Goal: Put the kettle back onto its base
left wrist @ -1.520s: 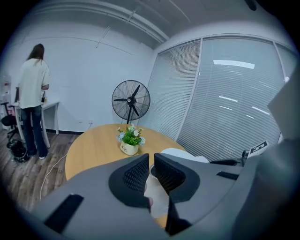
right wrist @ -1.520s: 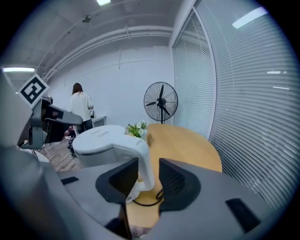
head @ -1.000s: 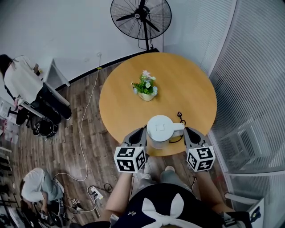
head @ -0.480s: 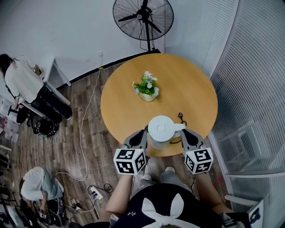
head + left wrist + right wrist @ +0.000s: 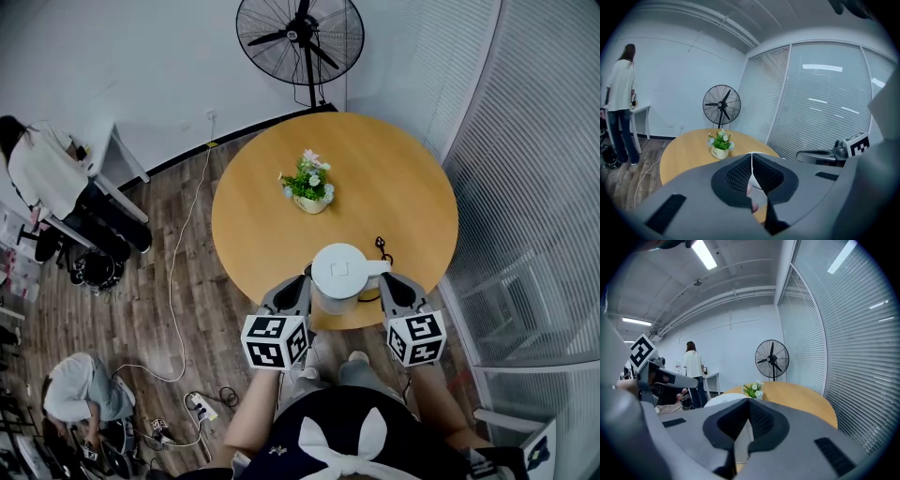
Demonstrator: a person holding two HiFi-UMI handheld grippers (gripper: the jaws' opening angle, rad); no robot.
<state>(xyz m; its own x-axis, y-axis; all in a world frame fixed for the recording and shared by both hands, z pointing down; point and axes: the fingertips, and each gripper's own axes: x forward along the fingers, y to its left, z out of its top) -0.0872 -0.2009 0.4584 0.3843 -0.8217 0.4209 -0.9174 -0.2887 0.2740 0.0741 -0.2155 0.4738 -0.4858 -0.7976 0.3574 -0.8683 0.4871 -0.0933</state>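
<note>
White kettle [image 5: 339, 271] stays put, flanked by the closed, empty left claw [image 5: 300, 279] and right claw [image 5: 385, 279].

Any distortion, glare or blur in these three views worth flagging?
Head view: sharp, evenly lit, straight edges bowed by the wide lens. Left gripper view: round black vignette, lamp reflections on the blinds. Right gripper view: same vignette, bright ceiling lamp.

Brightness: bright, even, cool bluish cast.
Source: ceiling tube lights [image 5: 704, 254]; pale streaks of glare on the blinds [image 5: 825, 68].
Shadows: soft, faint.
Distortion: strong fisheye; walls bend in the head view; black corners in both gripper views.
Focus: left gripper [image 5: 752, 157] and right gripper [image 5: 748, 401] look soft up close; room behind sharp.
</note>
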